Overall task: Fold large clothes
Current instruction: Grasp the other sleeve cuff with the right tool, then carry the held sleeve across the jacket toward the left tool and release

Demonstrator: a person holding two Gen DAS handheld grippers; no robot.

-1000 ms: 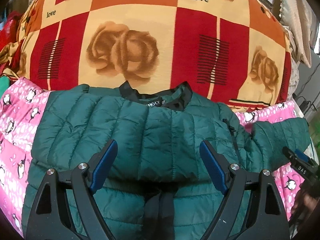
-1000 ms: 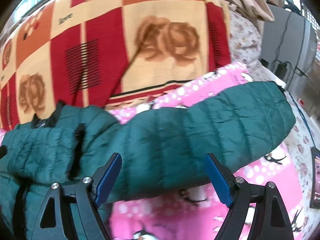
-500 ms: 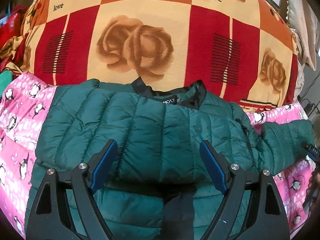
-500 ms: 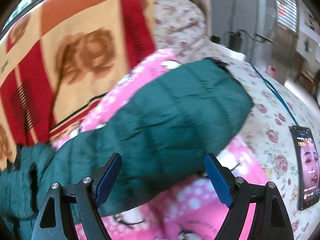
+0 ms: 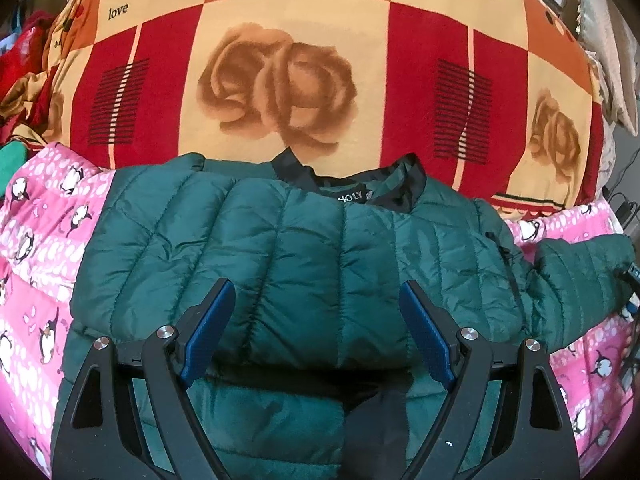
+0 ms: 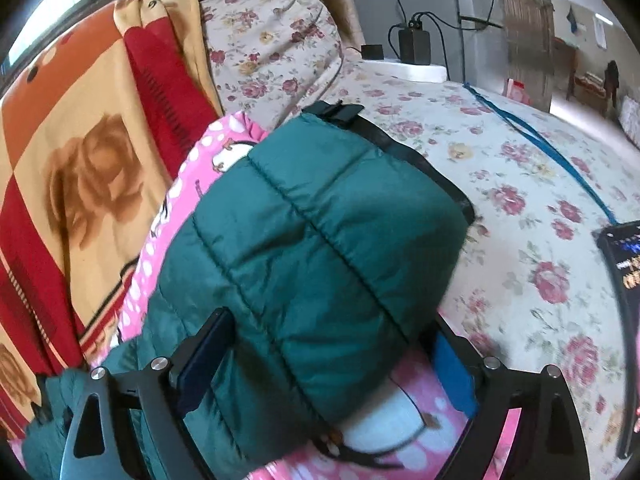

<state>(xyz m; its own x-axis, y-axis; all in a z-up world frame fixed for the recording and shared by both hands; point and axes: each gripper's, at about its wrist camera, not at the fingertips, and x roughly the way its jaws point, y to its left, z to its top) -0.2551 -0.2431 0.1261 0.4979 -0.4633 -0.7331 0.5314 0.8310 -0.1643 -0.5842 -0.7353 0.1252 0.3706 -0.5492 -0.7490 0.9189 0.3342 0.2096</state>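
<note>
A dark green quilted jacket (image 5: 280,248) lies flat on a pink penguin cover (image 5: 40,240), black collar toward the blanket pile. Its left sleeve is folded across the chest. My left gripper (image 5: 316,292) hovers open just above the chest with nothing between its fingers. The other sleeve (image 5: 580,276) stretches out to the right. In the right wrist view my right gripper (image 6: 332,328) straddles that sleeve (image 6: 320,220) near its black-edged cuff (image 6: 400,148). Its jaws are opening and the sleeve lies between the blue pads, which do not squeeze it.
A big rose-patterned red and orange blanket pile (image 5: 320,60) rises behind the jacket. To the right spreads a floral sheet (image 6: 520,160) with a blue cord (image 6: 540,140) and a lit phone (image 6: 624,280). A charger (image 6: 416,46) sits on a white ledge at the back.
My right gripper has swept right along the sleeve to its cuff end and rolled; the sleeve now sits between its fingers. The left gripper has edged slightly closer to the jacket.
</note>
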